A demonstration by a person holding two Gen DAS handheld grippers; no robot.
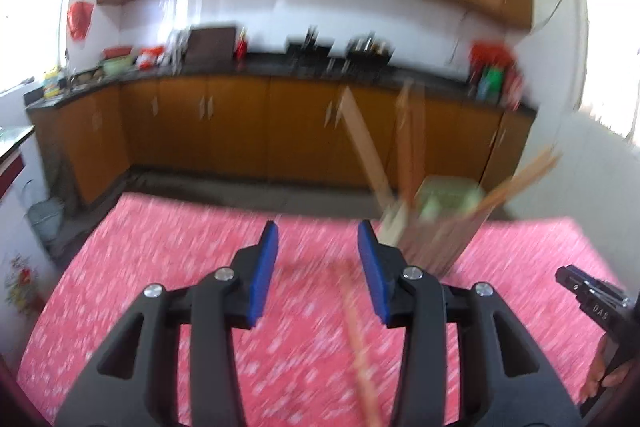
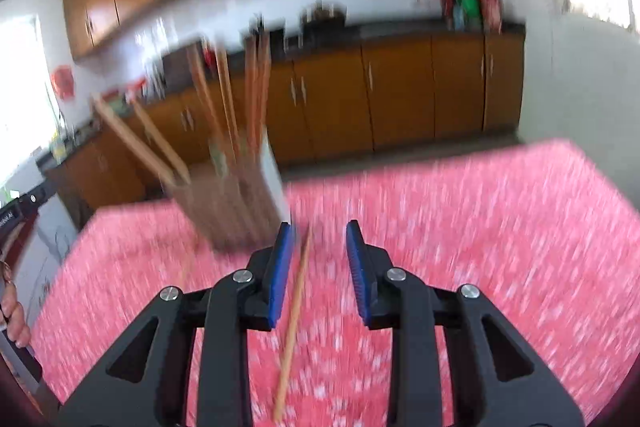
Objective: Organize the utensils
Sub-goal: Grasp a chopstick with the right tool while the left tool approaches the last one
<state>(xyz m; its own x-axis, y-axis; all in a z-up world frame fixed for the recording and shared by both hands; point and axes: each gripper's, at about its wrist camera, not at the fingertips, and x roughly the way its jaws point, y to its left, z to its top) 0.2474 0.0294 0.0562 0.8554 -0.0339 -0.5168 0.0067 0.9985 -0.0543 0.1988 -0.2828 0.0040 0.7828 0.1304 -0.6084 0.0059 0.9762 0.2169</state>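
- Two grippers over a table with a pink patterned tablecloth [image 1: 160,247]; both views motion-blurred.
- Left gripper [image 1: 318,269]: blue pads apart, nothing between them.
- Right gripper [image 2: 320,267]: pads apart, gripping nothing.
- Brown utensil holder [image 2: 232,207] stands on the cloth, wooden chopsticks [image 2: 224,95] splayed out of its top; ahead-right of the left gripper, ahead-left of the right one.
- One loose chopstick [image 2: 294,323] lies flat on the cloth, passing under the right gripper's gap beside its left pad; contact cannot be judged.
- Orange kitchen cabinets [image 1: 240,123] behind.
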